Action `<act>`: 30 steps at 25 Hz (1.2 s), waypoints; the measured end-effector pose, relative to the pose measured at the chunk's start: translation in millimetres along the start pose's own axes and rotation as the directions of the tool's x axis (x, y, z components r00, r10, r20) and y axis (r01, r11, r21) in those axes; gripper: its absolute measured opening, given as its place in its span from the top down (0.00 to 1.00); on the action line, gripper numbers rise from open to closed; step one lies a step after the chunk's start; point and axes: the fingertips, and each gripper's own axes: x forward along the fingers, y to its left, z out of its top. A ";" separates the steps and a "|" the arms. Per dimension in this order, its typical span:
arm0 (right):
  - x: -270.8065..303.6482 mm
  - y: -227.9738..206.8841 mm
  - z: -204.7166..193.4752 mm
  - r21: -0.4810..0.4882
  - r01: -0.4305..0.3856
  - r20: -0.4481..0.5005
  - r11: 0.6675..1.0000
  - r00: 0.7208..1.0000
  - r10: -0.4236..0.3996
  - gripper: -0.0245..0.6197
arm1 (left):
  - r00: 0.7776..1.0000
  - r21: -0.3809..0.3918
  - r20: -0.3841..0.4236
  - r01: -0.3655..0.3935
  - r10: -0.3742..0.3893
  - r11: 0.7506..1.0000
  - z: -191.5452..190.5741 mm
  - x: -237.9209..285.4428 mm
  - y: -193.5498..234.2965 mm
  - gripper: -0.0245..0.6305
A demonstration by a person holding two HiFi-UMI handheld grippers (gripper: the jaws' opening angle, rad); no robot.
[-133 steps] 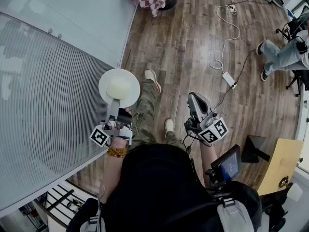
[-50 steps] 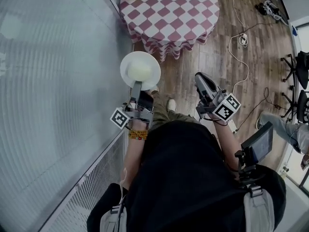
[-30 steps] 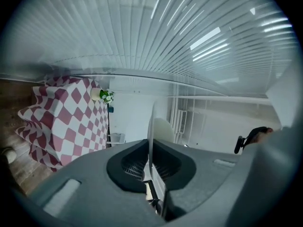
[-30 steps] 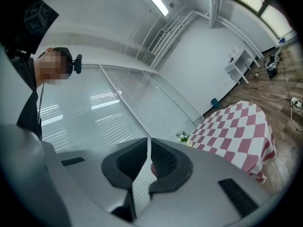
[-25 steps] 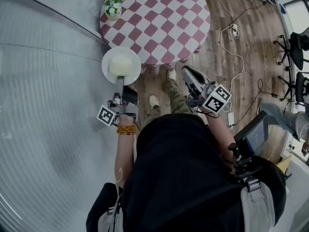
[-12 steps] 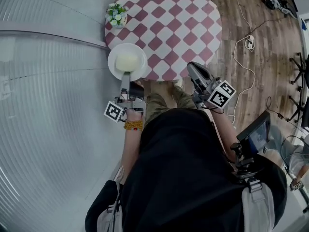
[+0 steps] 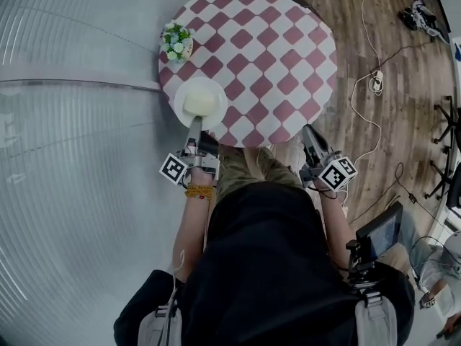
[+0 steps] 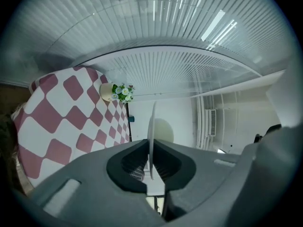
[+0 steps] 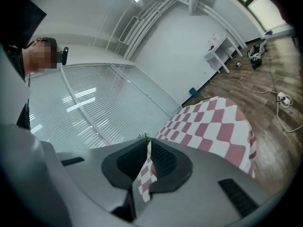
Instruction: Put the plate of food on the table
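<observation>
The plate, its rim pinched tight by the left gripper, now hangs over the table edge, no longer over floor (only lowering seems left), while the right gripper idles, jaws together, empty.

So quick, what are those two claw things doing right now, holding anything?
Left gripper: closed on the rim of the plate.
Right gripper: closed, holding nothing.

Wooden floor beside a ribbed grey wall.
</observation>
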 end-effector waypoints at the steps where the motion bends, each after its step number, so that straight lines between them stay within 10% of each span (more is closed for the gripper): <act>1: -4.8 -5.9 -1.4 0.008 0.031 0.005 0.999 1.000 -0.031 0.92 | 1.000 -0.002 -0.009 -0.014 0.014 1.000 3.3 5.9 7.1 0.93; 30: 42.2 -7.6 -61.9 0.084 0.177 -0.134 0.981 0.977 -0.165 0.92 | 0.965 -0.200 0.050 -0.241 0.256 0.950 69.4 163.5 172.8 0.93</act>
